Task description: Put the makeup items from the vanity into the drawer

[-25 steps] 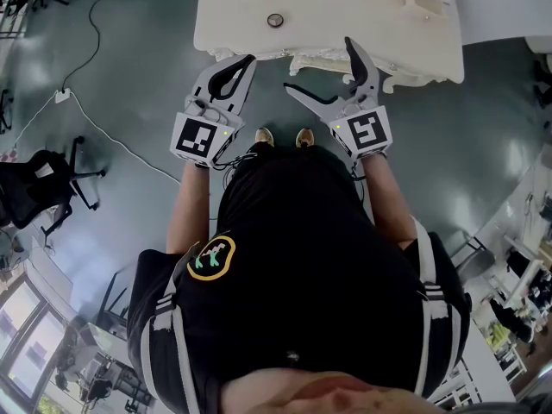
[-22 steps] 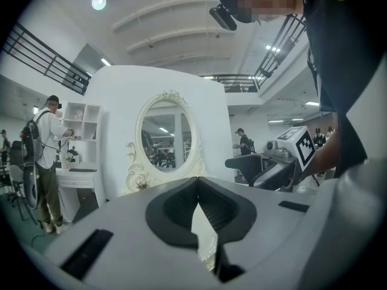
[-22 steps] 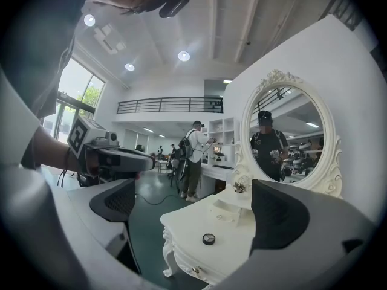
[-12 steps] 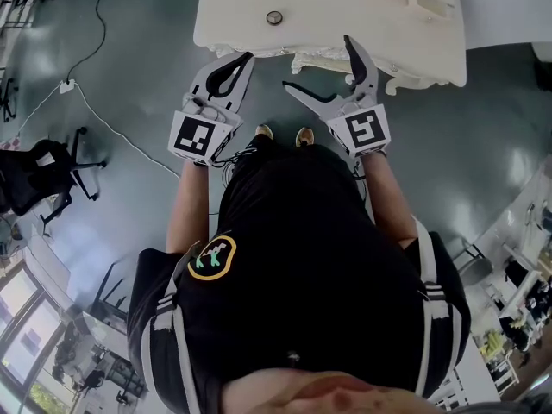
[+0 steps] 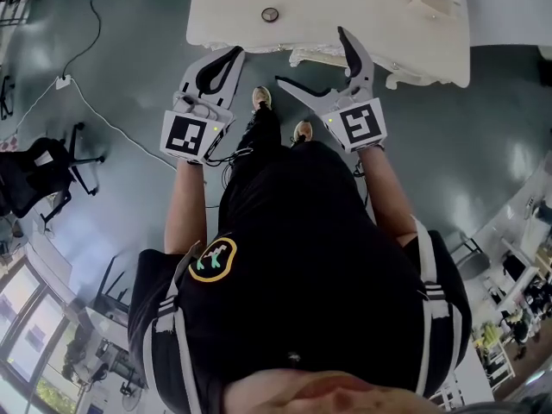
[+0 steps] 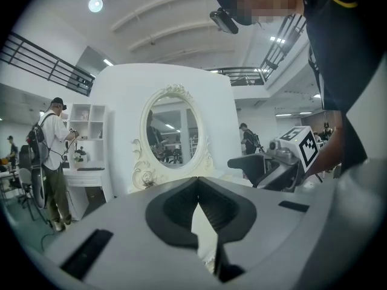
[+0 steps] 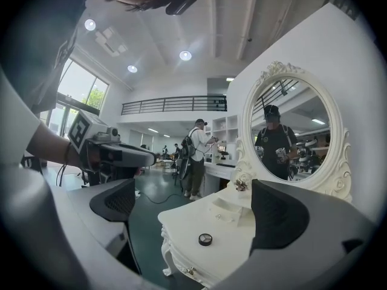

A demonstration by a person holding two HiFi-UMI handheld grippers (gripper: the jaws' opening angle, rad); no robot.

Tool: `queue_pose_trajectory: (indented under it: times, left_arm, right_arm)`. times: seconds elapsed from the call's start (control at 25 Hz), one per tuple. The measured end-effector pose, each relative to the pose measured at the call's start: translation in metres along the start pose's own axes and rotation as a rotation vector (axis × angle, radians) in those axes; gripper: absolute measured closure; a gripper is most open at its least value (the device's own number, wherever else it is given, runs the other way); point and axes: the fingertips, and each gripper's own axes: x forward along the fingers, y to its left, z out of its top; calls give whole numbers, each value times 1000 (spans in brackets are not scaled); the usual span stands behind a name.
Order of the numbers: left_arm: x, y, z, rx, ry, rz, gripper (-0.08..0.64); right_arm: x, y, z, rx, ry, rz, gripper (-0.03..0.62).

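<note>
1. Left gripper: jaws closed on nothing, idle just short of the vanity.
2. Right gripper: jaws spread wide, empty, facing the small round item, probably a compact, on the vanity top; reads as pickup-ready.

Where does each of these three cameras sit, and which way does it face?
Head view: on the person's head, looking steeply down past black shirt to left gripper, right gripper and vanity top.
Left gripper view: on the left gripper, facing along its shut jaws to the mirror; right gripper and shirt at right.
Right gripper view: on the right gripper, facing between its open jaws to the compact; left gripper and forearm at left.
Shared: both gripper views show the mirror; head and right gripper views, the compact.
</note>
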Motion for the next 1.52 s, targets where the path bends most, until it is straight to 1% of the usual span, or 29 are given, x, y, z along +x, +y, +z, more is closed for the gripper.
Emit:
queue_pose_trajectory:
  times: [0.16,0.36,0.48,0.56,0.72,0.84,0.92,1.16,1.52]
  left_arm:
    - [20,29,-12,-21,-2,-24,541]
    - [44,73,-32,-21,14,-59,541]
    - [59,93,-27,-73,-1,-82,541]
    - [66,103,-28,-83,-6,-95,541]
    - [78,120,-42,-59,15,-79,541]
    - [92,124,-46,-71,28,-53,541]
    - [99,123,-45,-82,31,-45,541]
    - [104,128,-45,-91,39,-28,541]
    - [105,132,-46,-79,57,-36,541]
  right_arm:
    - [33,-11,-10,0,19,-10,-6]
    - [78,-24,-28,8,81,-38,-6]
    - [101,-36,-30,-6,99,-56,-6]
    - [113,-44,-32,-14,104,-65,-6]
    - [130,-51,-45,-10,130,-45,-6]
    - [138,-57,-62,4,180,-23,-6]
    - [143,-63,-72,3,194,-8,-6]
    - [172,-69,-115,10,254,18,-6]
    - [196,-68,-210,36,410,18,-5]
